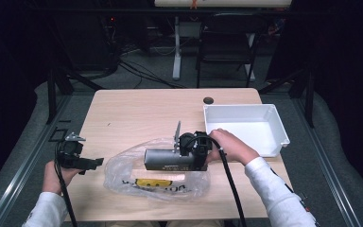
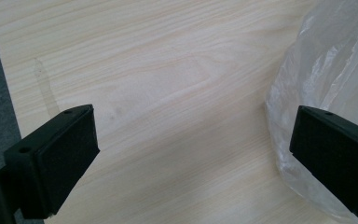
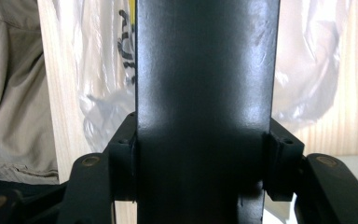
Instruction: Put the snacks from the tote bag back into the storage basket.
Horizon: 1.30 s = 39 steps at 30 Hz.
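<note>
I am gripping a dark rectangular box [image 3: 207, 107] in my right gripper [image 1: 189, 153]; the jaws are pressing on its two long sides, as the right gripper view shows. In the high view the box [image 1: 168, 160] is lying level, pointing left, over a crumpled clear plastic bag [image 1: 123, 175] with yellow and black print that is lying on the near middle of the wooden table [image 1: 137, 109]. Whether the box is touching the bag I cannot tell. My left gripper [image 1: 92, 162] is hovering just left of the bag, jaws standing wide apart with nothing between them; its own view shows the bag's edge [image 2: 326, 70] beside one jaw. A white tray [image 1: 279, 125] is sitting at the table's right side, beyond my right hand [image 1: 229, 146].
</note>
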Motion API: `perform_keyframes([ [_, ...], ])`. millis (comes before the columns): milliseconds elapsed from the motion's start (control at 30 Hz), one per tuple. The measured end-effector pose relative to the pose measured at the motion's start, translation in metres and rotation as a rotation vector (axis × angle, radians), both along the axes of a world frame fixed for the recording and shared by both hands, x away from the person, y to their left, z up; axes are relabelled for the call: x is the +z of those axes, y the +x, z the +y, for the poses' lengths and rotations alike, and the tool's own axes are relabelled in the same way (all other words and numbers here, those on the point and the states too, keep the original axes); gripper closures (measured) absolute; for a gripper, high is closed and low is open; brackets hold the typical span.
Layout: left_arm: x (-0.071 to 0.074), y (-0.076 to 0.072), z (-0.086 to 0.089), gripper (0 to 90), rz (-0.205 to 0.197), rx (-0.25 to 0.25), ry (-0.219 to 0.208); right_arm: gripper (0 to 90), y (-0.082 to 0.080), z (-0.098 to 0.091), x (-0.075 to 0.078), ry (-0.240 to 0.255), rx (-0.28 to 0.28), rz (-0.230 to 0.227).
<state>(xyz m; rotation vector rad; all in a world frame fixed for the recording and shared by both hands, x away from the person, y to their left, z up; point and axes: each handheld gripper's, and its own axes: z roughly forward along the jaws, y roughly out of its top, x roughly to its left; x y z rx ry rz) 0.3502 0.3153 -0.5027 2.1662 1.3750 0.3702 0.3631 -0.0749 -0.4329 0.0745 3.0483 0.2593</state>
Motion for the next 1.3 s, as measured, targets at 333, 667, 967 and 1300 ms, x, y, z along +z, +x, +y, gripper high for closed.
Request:
perform_keyframes([
  [333,-0.001,0.000,0.000,0.8,0.003,0.004,0.001,42.4,0.003,-0.028,0.008,0.006,-0.039,-0.008],
  [667,-0.001,0.000,0.001,0.8,0.006,0.002,0.008,42.4,0.007,-0.053,0.016,-0.001,-0.071,-0.023],
  [967,-0.002,0.000,0.000,0.8,0.008,0.005,0.006,42.5,0.013,-0.077,0.020,-0.001,-0.108,-0.031],
  [1300,-0.002,0.000,0.000,0.8,0.009,0.006,0.009,42.5,0.018,-0.102,0.024,-0.002,-0.139,-0.046],
])
